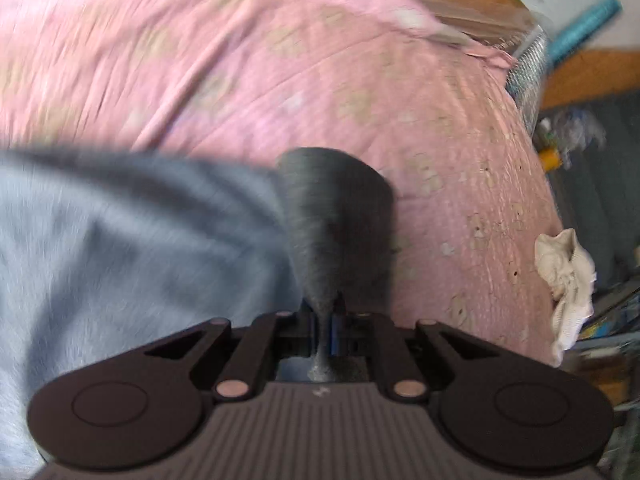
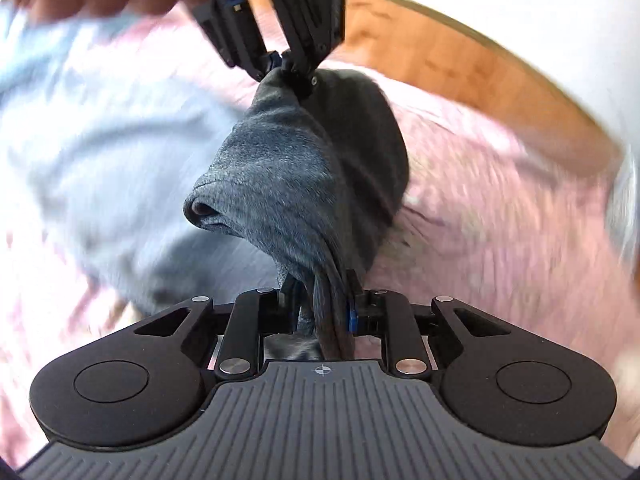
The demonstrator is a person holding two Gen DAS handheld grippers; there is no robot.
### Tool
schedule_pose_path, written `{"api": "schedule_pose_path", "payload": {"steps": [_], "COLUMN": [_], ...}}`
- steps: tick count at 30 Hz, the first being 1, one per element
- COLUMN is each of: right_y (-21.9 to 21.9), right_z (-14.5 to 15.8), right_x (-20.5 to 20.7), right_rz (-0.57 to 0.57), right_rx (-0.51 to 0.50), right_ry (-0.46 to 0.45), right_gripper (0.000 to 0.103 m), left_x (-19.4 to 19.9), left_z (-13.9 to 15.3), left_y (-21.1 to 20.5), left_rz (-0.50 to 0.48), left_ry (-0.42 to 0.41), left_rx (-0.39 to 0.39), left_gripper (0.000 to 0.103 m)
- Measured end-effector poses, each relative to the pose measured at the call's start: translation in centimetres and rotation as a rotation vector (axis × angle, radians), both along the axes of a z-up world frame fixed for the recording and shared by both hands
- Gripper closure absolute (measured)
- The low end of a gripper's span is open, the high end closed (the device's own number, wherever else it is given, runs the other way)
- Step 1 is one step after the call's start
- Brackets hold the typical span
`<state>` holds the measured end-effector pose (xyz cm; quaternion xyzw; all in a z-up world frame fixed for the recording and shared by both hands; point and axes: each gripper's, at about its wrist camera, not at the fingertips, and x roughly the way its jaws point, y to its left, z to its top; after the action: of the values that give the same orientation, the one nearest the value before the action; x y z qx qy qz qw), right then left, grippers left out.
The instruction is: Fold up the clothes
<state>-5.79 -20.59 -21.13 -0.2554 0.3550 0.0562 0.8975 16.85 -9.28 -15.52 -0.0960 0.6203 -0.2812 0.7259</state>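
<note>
Clothes are only partly dealt with. On the pink bed [image 1: 280, 80], a large light-blue garment [image 1: 120, 240] lies spread and rumpled on the left, not visibly folded. Between the two tools a small dark grey cloth [image 2: 296, 168] hangs in the air, stretched and bunched, no neat fold yet. Left gripper [image 2: 286, 65] has its jaws pressed together on the cloth's far corner; right gripper [image 2: 320, 312] pinches the near end. A small white crumpled piece [image 1: 564, 284] waits at the bed's right edge.
</note>
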Motion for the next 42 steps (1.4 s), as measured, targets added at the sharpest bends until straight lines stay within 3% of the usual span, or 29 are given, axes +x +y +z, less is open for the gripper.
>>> {"api": "schedule_pose_path", "payload": {"steps": [2,3,4,6,9,10,12,15,18,20,23,24,25,29,33,35,36,37,38,39,40,42], "right_y": [1.6,2.0,2.1,2.3,1.5,1.1,-1.1,-4.2,-6.2,-6.7,-6.7,-7.0,-7.4,-10.9,-11.0,-10.9,-10.7,-11.0,-11.7,-12.7,-13.7,-15.8], "right_z": [-1.1,-1.2,-1.0,-0.5,0.9,1.4,2.3,4.8,6.2,5.4,1.6,2.0,2.5,7.1,6.4,3.6,2.1,1.1,0.7,0.8,0.9,1.1], "right_x": [0.1,0.0,0.0,-0.6,-2.3,-2.8,-2.6,-3.1,-2.7,-1.2,1.9,2.2,2.3,5.7,13.9,18.6,20.3,21.7,22.8,23.3,23.9,24.9], "right_rz": [0.043,0.052,0.048,0.041,0.003,-0.021,-0.097,-0.221,-0.298,-0.294,-0.264,-0.232,-0.197,-0.128,0.019,0.045,0.055,0.060,0.055,0.038,0.021,-0.015], "right_rx": [-0.097,-0.114,-0.117,-0.104,0.039,0.099,0.270,0.496,0.649,0.686,0.640,0.636,0.635,0.664,0.671,0.661,0.639,0.631,0.652,0.686,0.720,0.789], "right_ry": [0.032,0.040,0.057,0.075,0.167,0.210,0.280,0.237,0.136,0.135,0.355,0.367,0.370,0.242,0.257,0.344,0.375,0.376,0.374,0.386,0.400,0.428], "right_gripper": [0.081,0.075,0.061,0.060,0.060,0.065,0.068,0.068,0.067,0.066,0.068,0.068,0.069,0.068,0.070,0.072,0.079,0.092,0.101,0.101,0.088,0.083], "left_x": [0.4,0.6,0.7,0.6,0.5,0.6,0.8,0.4,-1.4,-3.3,-5.5,-6.2,-6.8,-9.5,-10.7,-11.0,-11.3,-11.7,-12.1,-12.5,-12.9,-13.9], "left_z": [-2.6,-3.7,-4.4,-5.2,-5.7,-5.6,-5.5,-5.0,-3.5,-2.3,-0.9,-0.3,0.4,1.9,0.0,-2.2,-2.9,-3.6,-4.3,-4.2,-3.9,-3.0], "left_y": [2.2,2.9,3.6,4.3,5.1,5.4,5.7,6.9,7.7,7.7,6.4,5.7,5.1,2.8,0.8,0.0,0.1,0.2,0.3,0.5,0.5,0.1], "left_rz": [0.028,0.038,0.051,0.072,0.095,0.099,0.102,0.106,0.102,0.101,0.067,0.052,0.032,-0.022,0.043,0.071,0.104,0.138,0.173,0.212,0.244,0.293], "left_ry": [0.034,0.040,0.040,0.049,0.050,0.045,0.034,0.042,-0.017,-0.072,-0.153,-0.178,-0.198,-0.229,-0.200,-0.150,-0.139,-0.130,-0.120,-0.109,-0.100,-0.099], "left_rx": [-0.046,-0.057,-0.064,-0.101,-0.138,-0.146,-0.154,-0.181,-0.169,-0.172,-0.131,-0.127,-0.134,-0.179,-0.085,0.002,0.021,0.038,0.054,0.047,0.042,0.047], "left_gripper": [0.093,0.090,0.087,0.086,0.083,0.082,0.081,0.077,0.076,0.076,0.077,0.077,0.077,0.076,0.076,0.076,0.082,0.087,0.087,0.087,0.086,0.081]}}
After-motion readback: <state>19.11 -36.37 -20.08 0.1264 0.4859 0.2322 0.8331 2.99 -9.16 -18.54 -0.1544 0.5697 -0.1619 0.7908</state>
